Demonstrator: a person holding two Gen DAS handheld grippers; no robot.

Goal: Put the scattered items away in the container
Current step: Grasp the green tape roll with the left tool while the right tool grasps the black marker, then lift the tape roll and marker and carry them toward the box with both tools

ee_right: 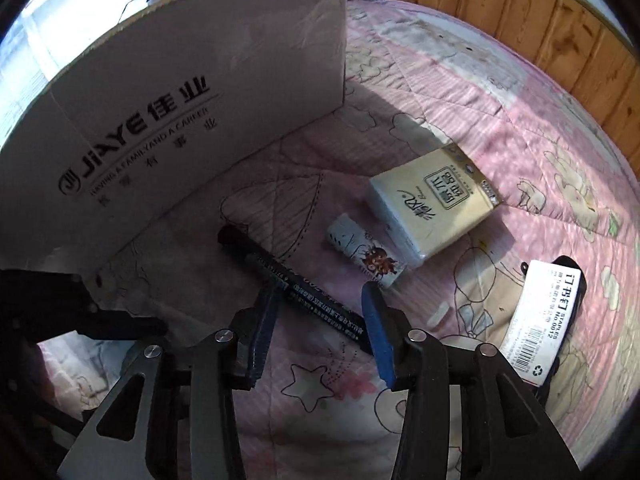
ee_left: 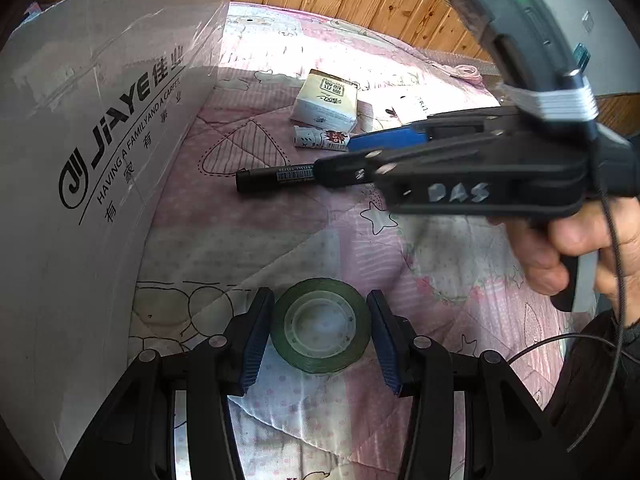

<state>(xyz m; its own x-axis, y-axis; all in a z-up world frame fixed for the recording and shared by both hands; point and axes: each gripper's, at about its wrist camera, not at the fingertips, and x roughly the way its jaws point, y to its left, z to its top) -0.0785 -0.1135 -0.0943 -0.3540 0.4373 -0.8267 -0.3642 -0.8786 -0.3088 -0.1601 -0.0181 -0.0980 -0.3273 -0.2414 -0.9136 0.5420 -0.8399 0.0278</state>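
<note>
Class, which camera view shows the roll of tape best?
The left wrist view: the roll of tape lies whole between the open left tool's fingers. The right wrist view does not show it at all.

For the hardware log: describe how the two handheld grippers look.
Both are black linkage frames with silver pivot pins and blue ribbed fingers. The right gripper carries raised "DAS" lettering, a green indicator light, a thin black cable and a pale trigger. A dark sleeve shows.

Green tape roll (ee_left: 321,325) flat on quilt, black marker (ee_right: 296,292) lying near cardboard box (ee_right: 192,120)
</note>
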